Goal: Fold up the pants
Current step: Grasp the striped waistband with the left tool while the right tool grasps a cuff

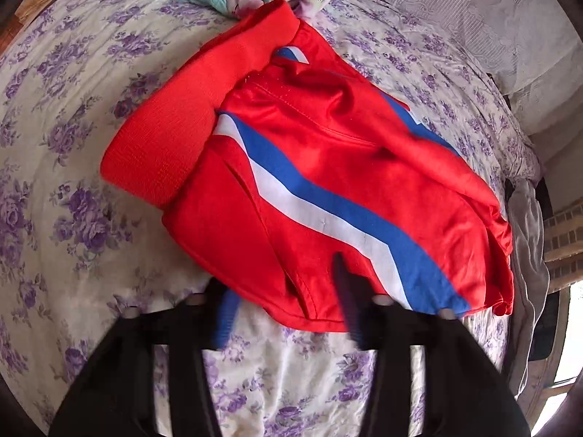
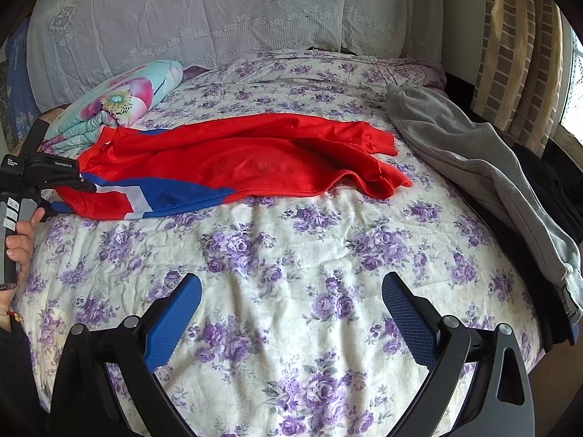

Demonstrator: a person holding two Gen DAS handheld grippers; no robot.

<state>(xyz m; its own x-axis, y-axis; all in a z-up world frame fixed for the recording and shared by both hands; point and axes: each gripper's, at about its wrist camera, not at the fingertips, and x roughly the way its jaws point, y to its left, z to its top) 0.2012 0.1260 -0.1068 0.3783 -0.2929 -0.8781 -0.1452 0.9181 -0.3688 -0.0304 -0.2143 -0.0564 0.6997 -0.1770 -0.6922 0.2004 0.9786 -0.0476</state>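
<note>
Red pants with a blue and white stripe and a ribbed red waistband lie folded over on the floral bedsheet. My left gripper is open at the pants' near edge, its right finger over the red cloth, its left finger on the sheet. In the right wrist view the pants lie across the middle of the bed, with the left gripper at their left end. My right gripper is wide open and empty above bare sheet, well short of the pants.
A folded floral quilt lies beyond the pants at the left. A grey garment lies along the bed's right edge. A lace-covered headboard and a curtain stand behind.
</note>
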